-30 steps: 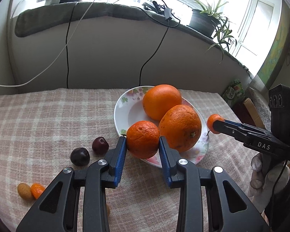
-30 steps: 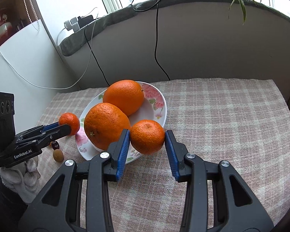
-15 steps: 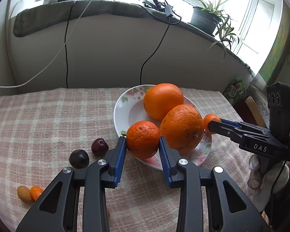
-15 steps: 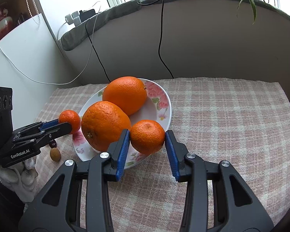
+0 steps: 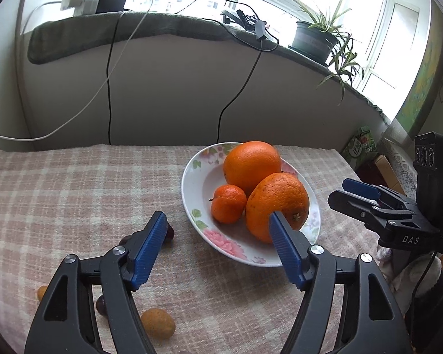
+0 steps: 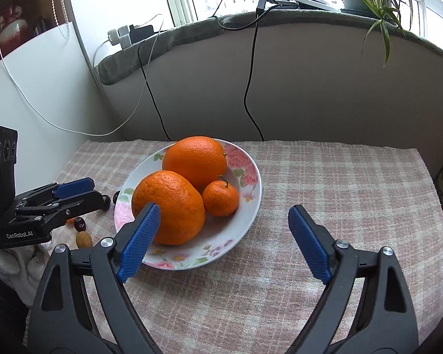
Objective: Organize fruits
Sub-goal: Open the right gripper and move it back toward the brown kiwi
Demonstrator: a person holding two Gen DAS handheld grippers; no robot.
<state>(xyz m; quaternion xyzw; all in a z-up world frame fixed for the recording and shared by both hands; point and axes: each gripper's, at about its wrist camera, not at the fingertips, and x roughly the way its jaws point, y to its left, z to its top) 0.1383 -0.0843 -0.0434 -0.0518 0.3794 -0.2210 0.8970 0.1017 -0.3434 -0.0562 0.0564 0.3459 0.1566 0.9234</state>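
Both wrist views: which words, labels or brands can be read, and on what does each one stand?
"DAS": on the right gripper body, left wrist view.
"GenRobot.AI": on the left gripper body, right wrist view.
Green packet beside the table: printed characters, too small to read.

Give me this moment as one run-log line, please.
left gripper: opening, empty | right gripper: opening, empty | plate: oranges, mandarin | cloth: plum, kumquat

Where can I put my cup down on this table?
The checked cloth right of the plate, out to the table edge, is bare. So is the far left stretch by the wall. It's crowded by the plums and small orange fruit.
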